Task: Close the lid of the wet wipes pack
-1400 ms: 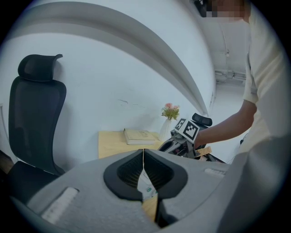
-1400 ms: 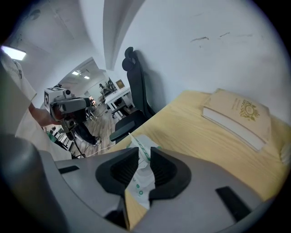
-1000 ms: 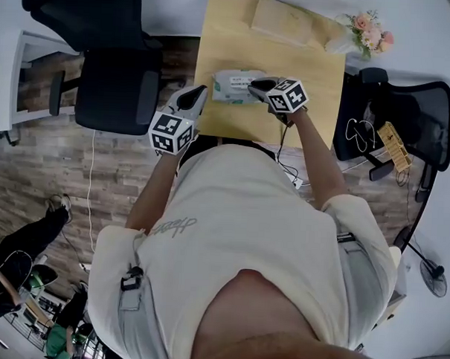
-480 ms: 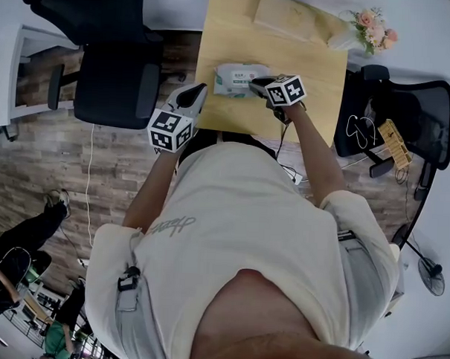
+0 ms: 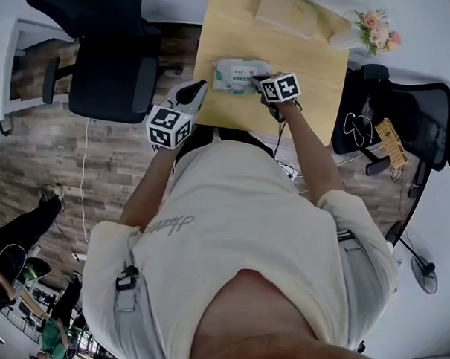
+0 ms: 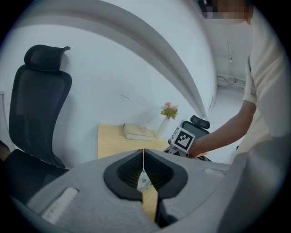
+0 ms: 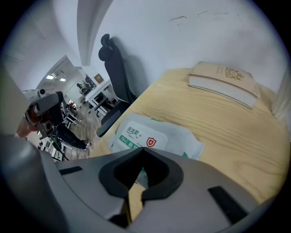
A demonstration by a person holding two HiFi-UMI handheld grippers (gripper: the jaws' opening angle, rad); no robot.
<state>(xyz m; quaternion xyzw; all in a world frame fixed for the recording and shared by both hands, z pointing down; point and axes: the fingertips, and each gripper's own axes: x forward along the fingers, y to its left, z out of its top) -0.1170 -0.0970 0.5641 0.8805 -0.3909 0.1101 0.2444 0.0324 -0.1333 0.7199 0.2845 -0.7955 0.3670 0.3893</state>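
head view: wet wipes pack lies on yellow table; right gripper at its near corner, left gripper beside the table edge.
left gripper view: jaws clenched together, empty.
right gripper view: jaws clenched, empty, just over pack; lid looks flat, so closing seems near done. next probably a firm seating press.

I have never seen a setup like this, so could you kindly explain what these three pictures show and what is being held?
There is no robot: a person holds a two-jaw gripper in each hand. One picture comes from a camera on the person's head, looking steeply down; the other two from cameras riding on each gripper, looking along its jaws. On the wooden table are a wet wipes pack, its lid apparently closed, a book and a vase of flowers. The left gripper is shut and empty. The right gripper, also shut and empty, is close to the pack.
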